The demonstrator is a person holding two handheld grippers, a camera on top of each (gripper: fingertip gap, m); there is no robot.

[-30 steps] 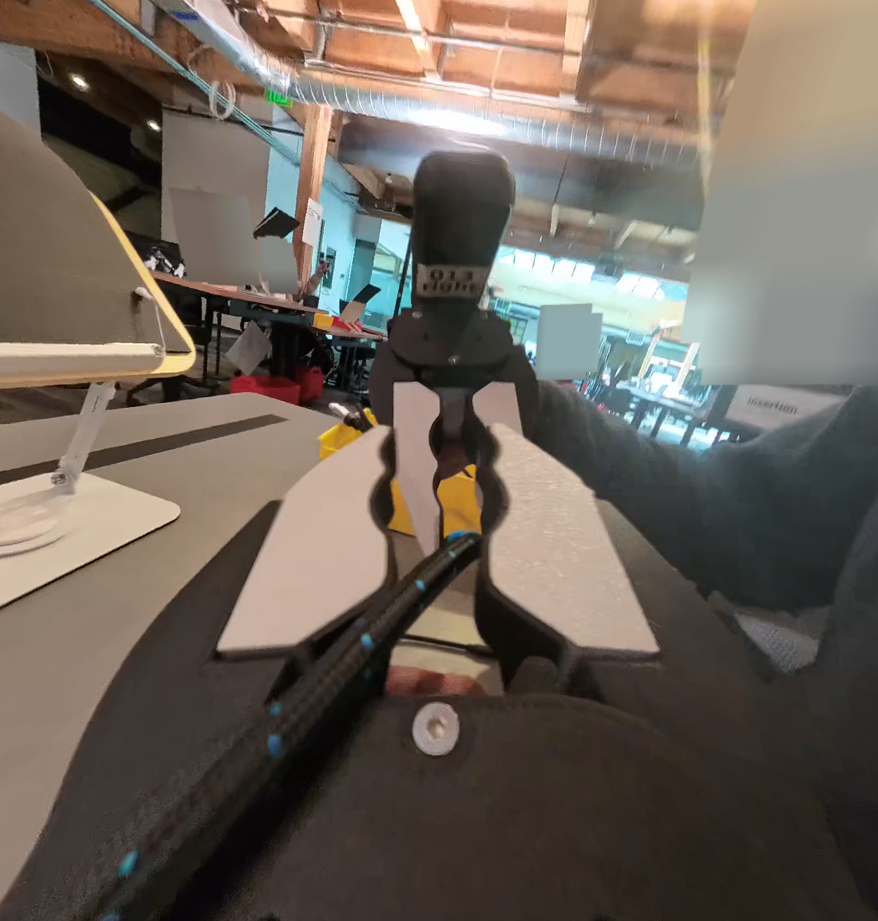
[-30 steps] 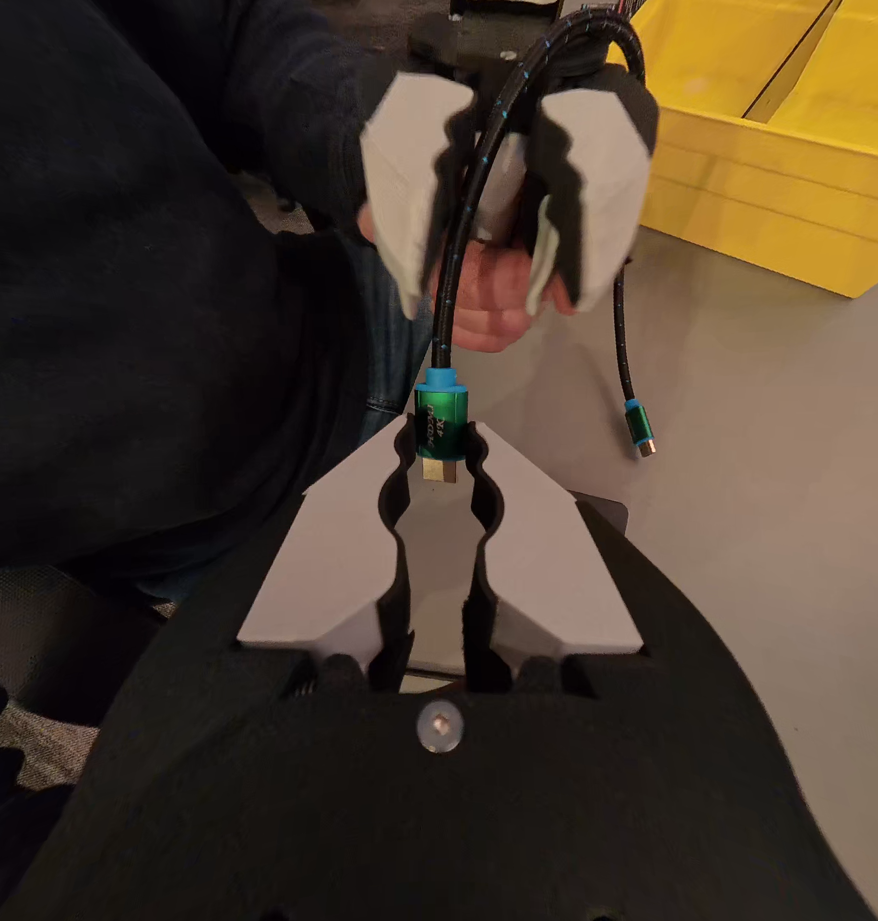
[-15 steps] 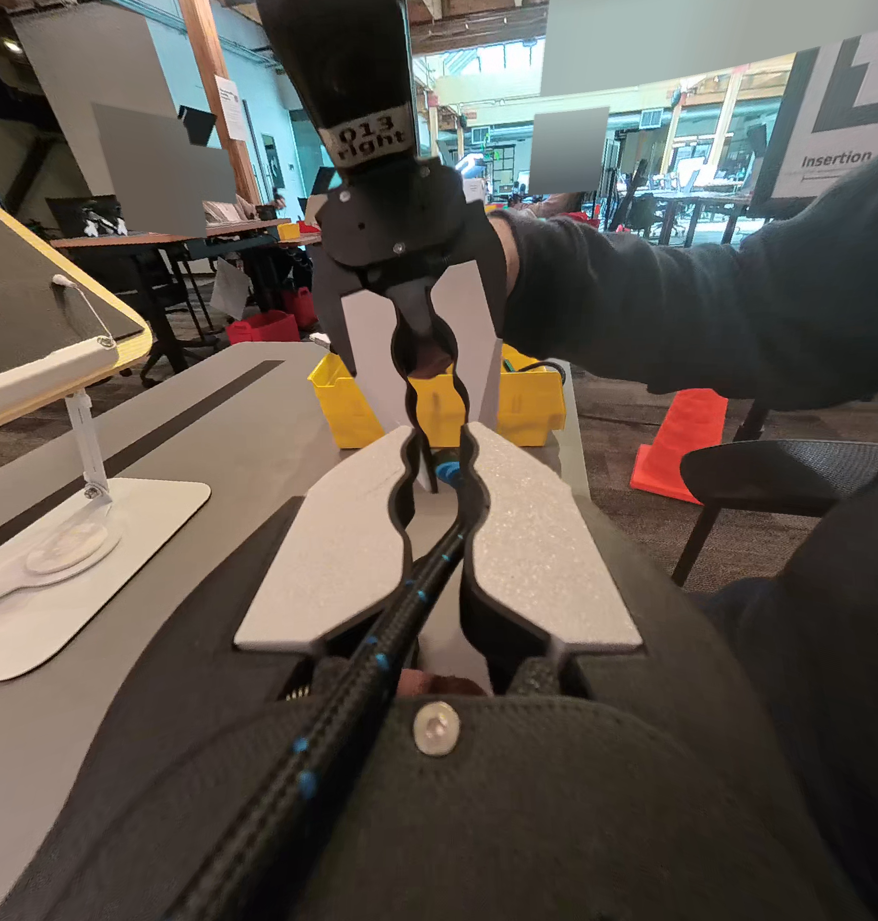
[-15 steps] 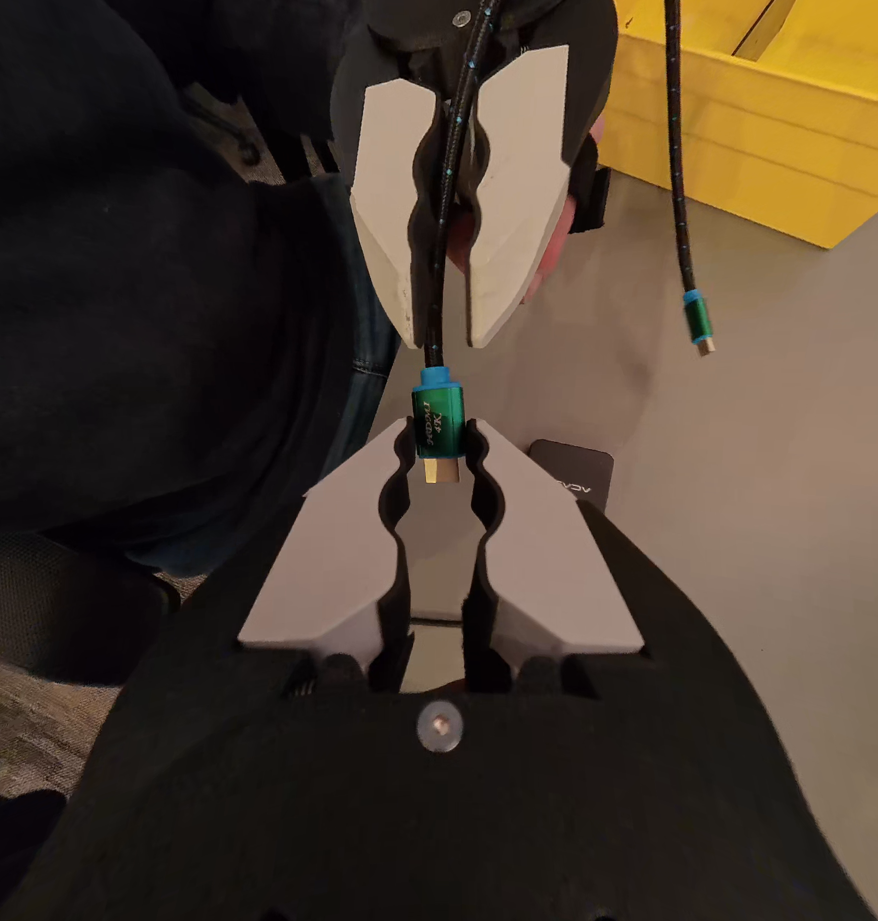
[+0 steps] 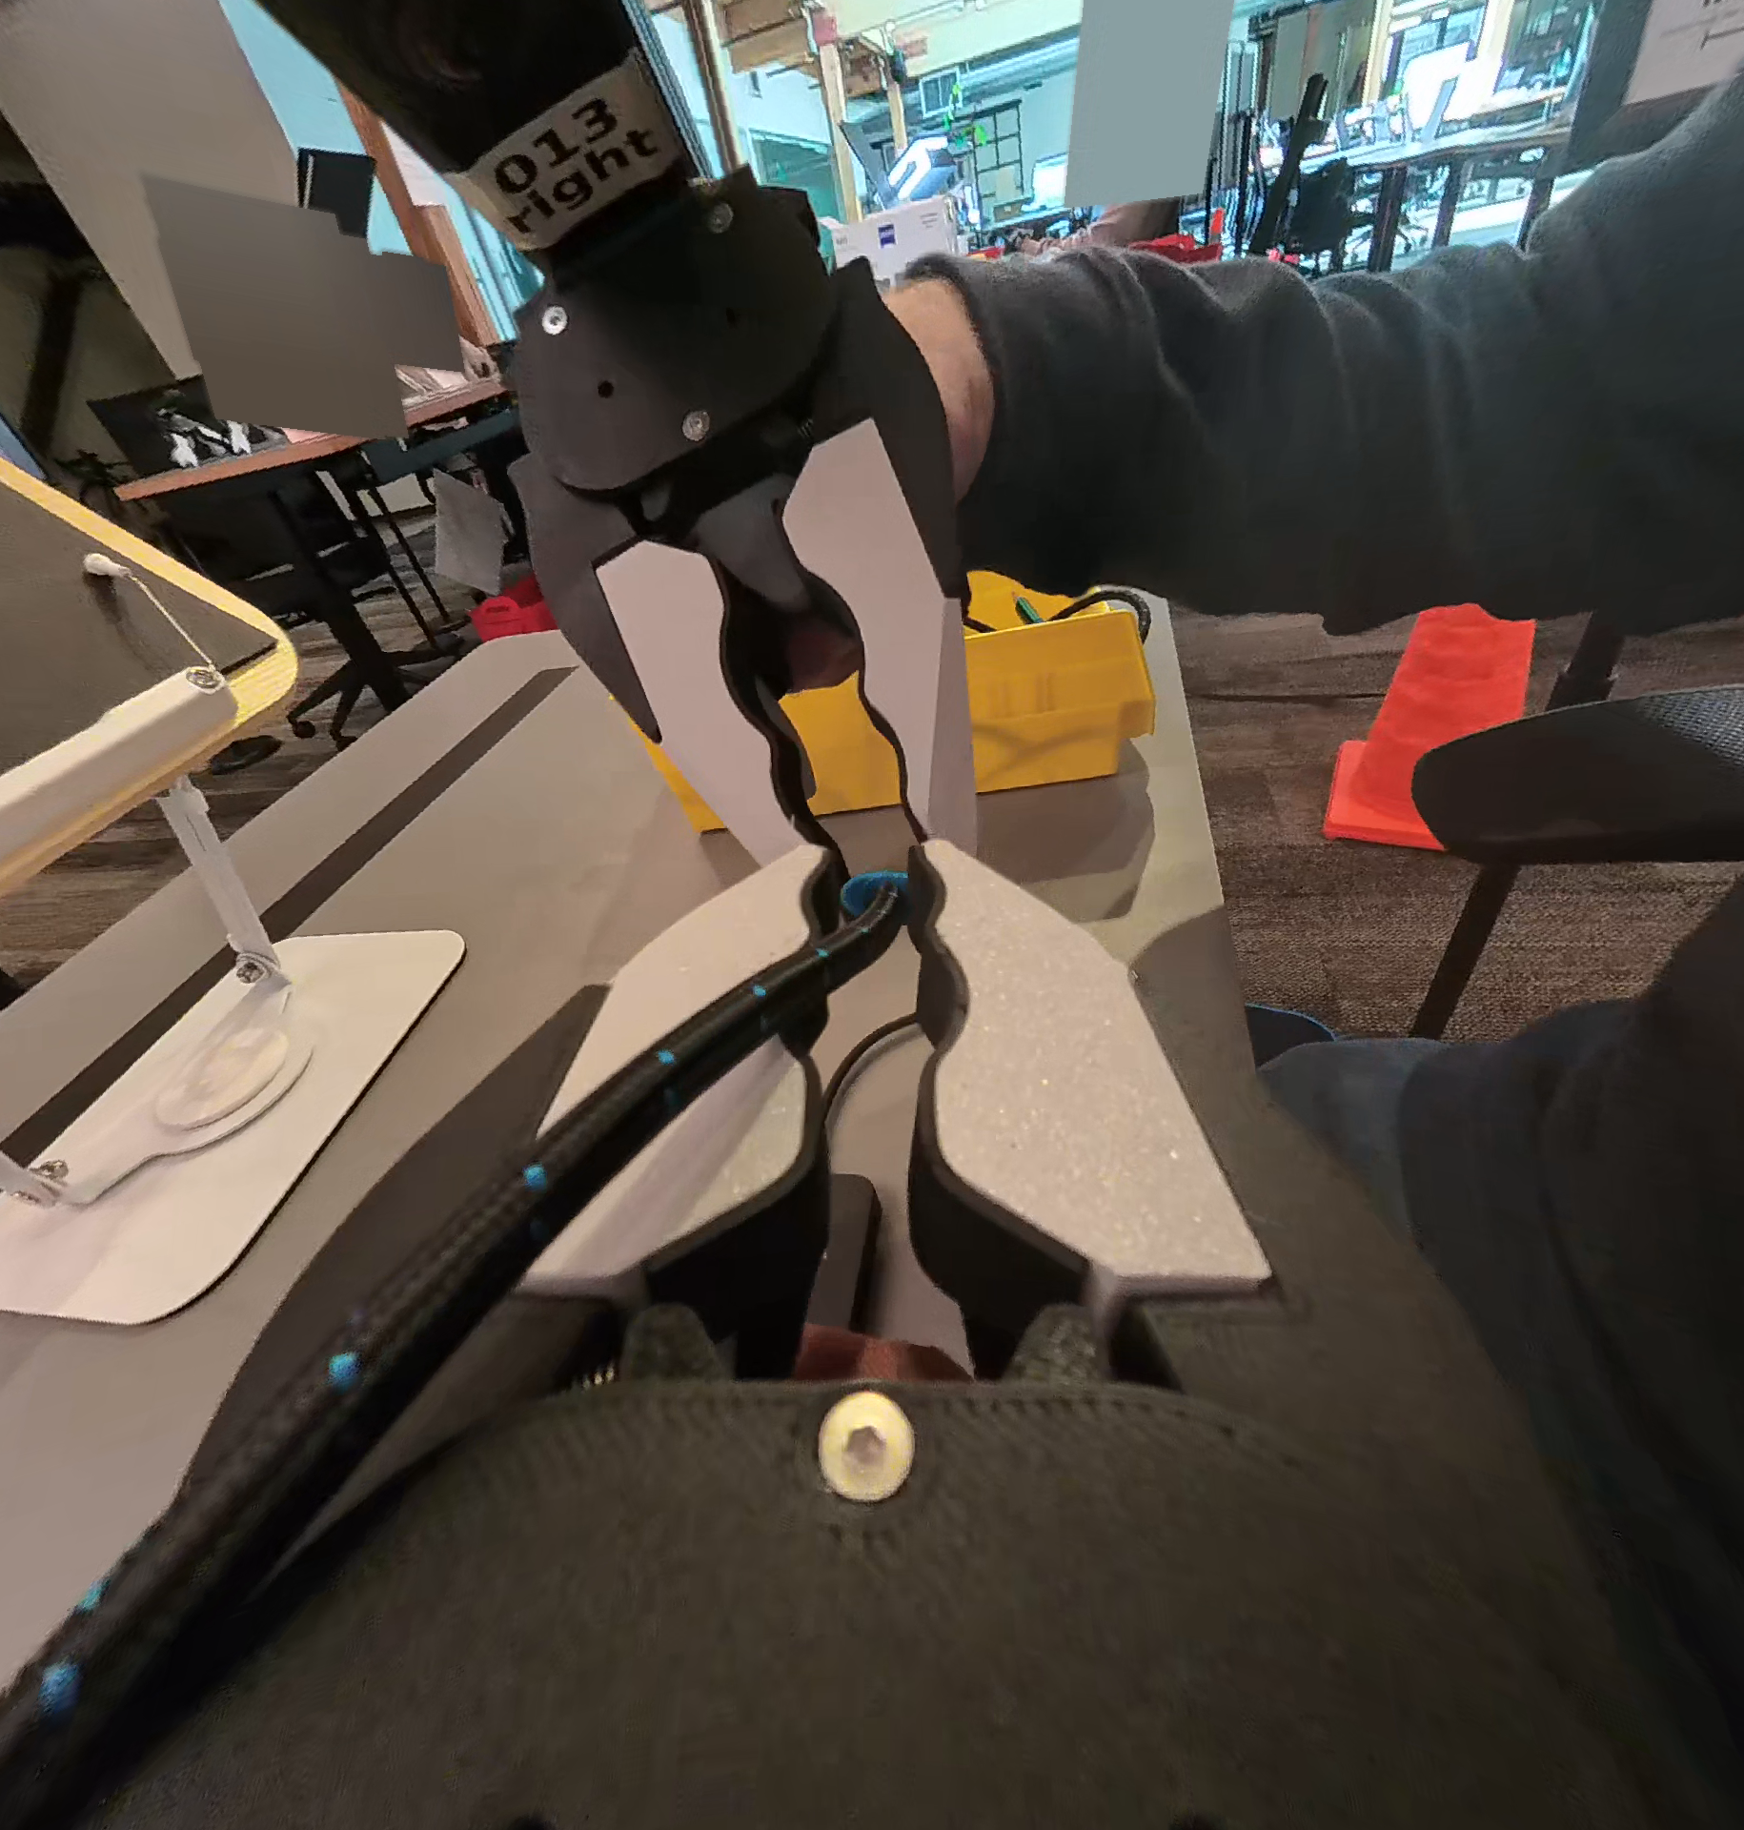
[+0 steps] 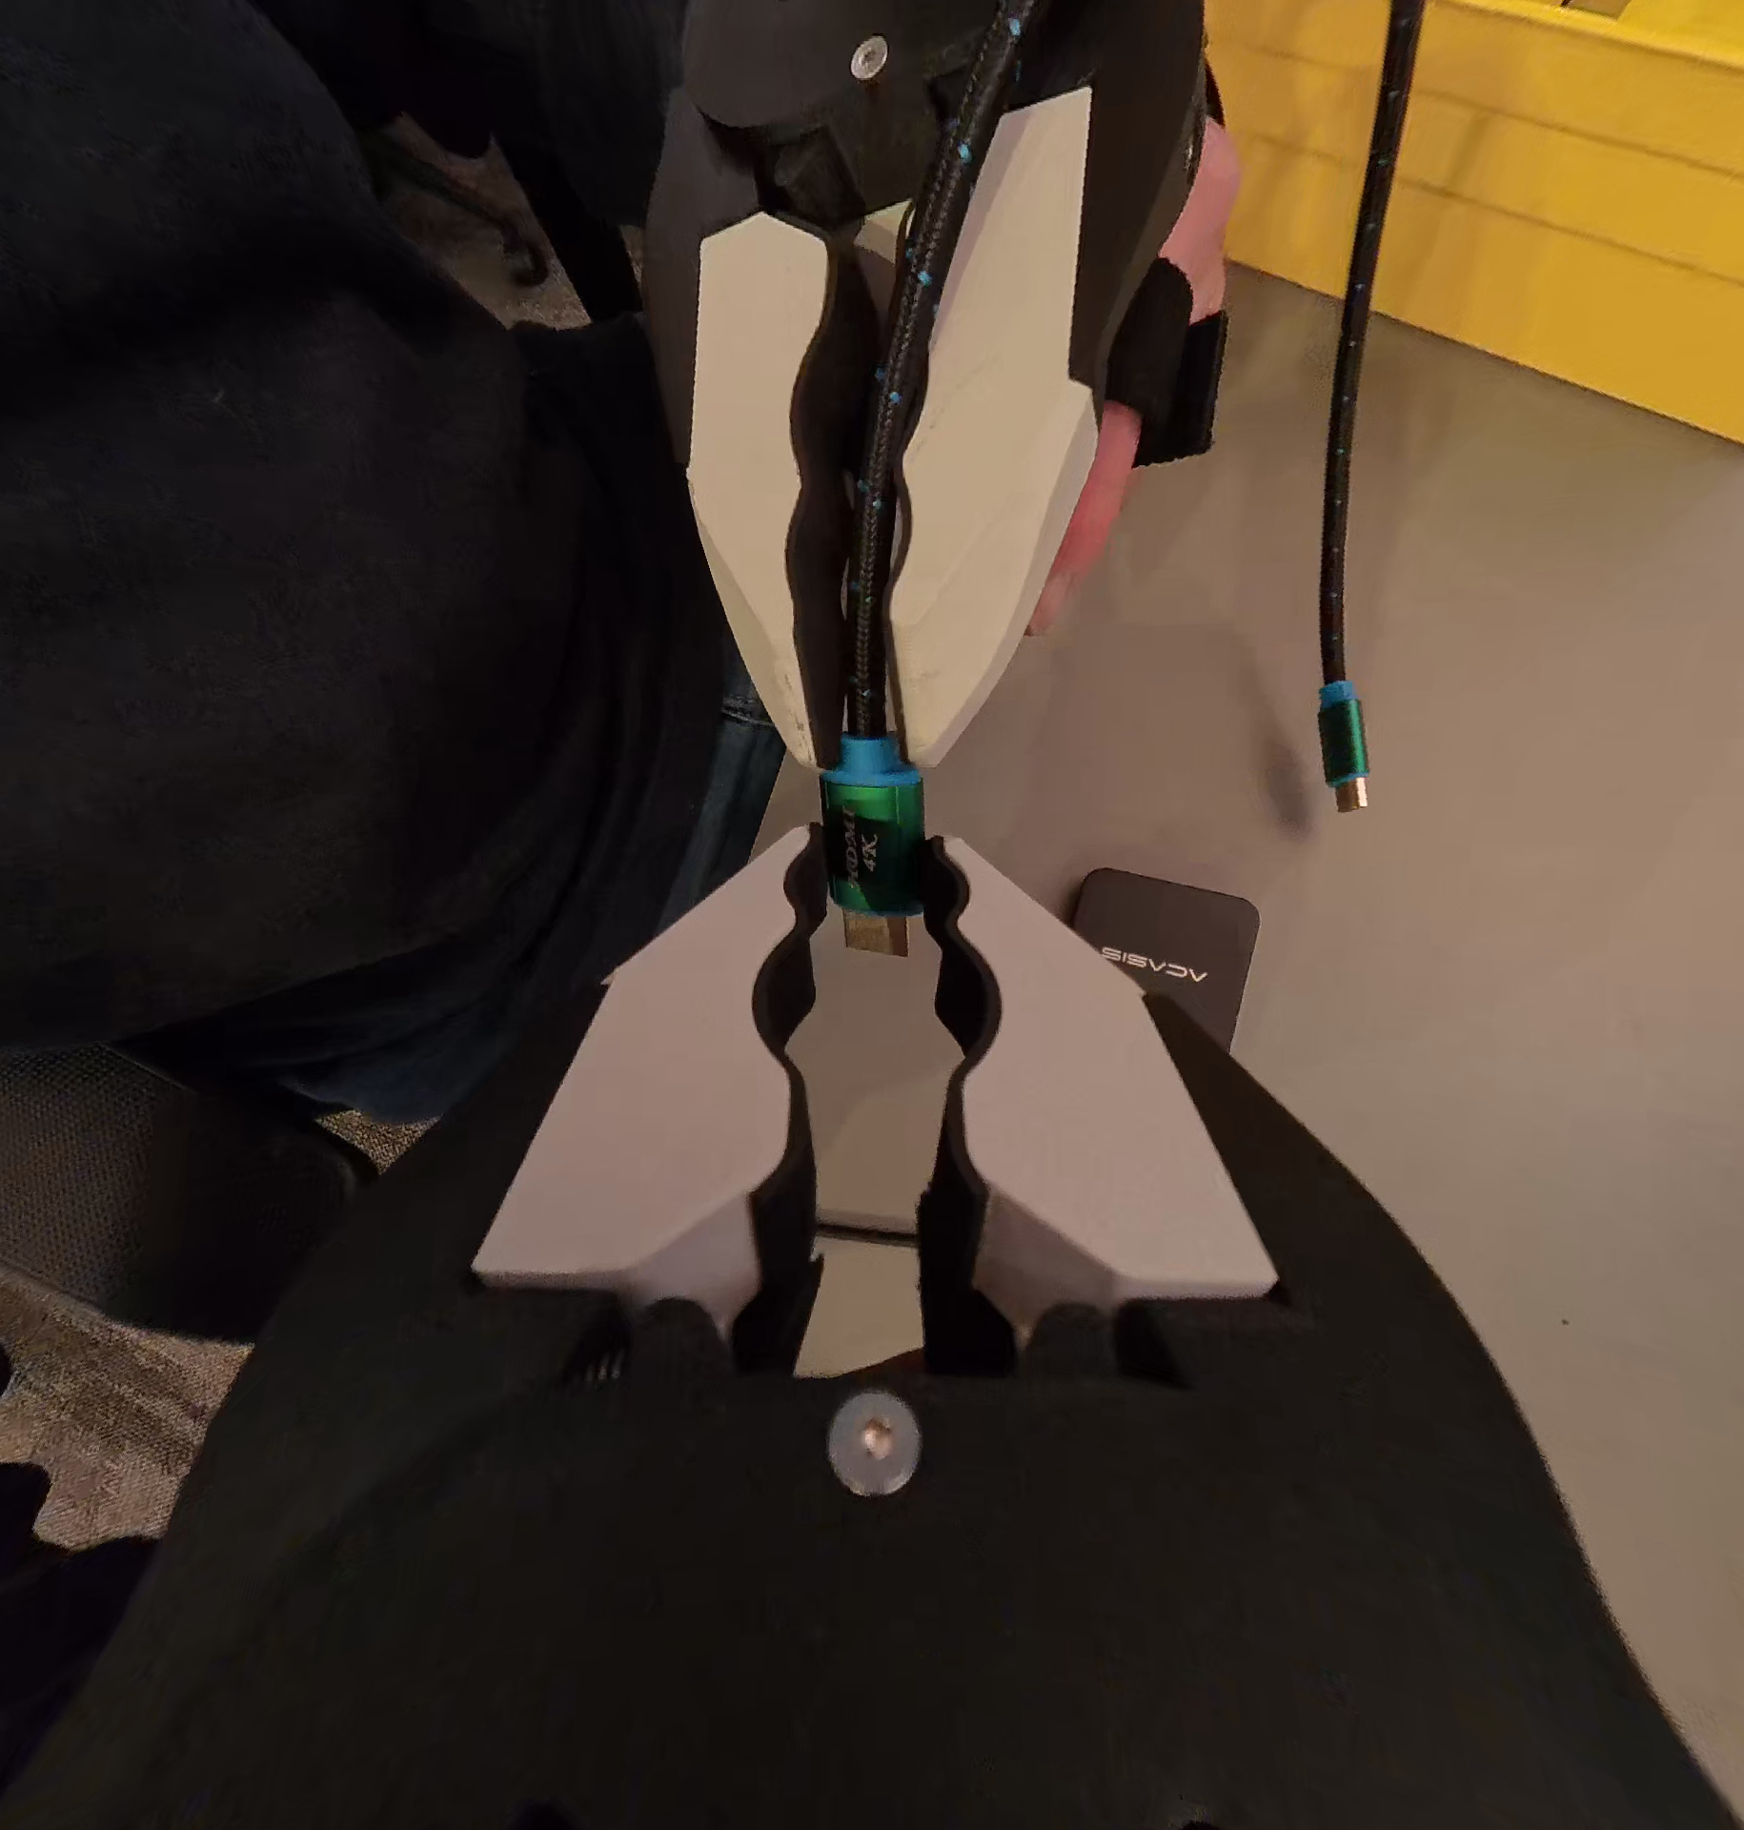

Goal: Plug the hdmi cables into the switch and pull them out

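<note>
Both hand-held grippers nearer than before: left (image 6: 853, 738) loosely around cable (image 6: 883, 416) (not pinching), right (image 6: 873, 871) pinching green plug (image 6: 870, 842).

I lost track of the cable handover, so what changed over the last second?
The left gripper slid along the braided cable down to the green HDMI plug, its fingers looser around the cable now. The black switch has come into view beside the right gripper. Unchanged: the right gripper grips the plug, and the cable's other plug dangles free.
</note>
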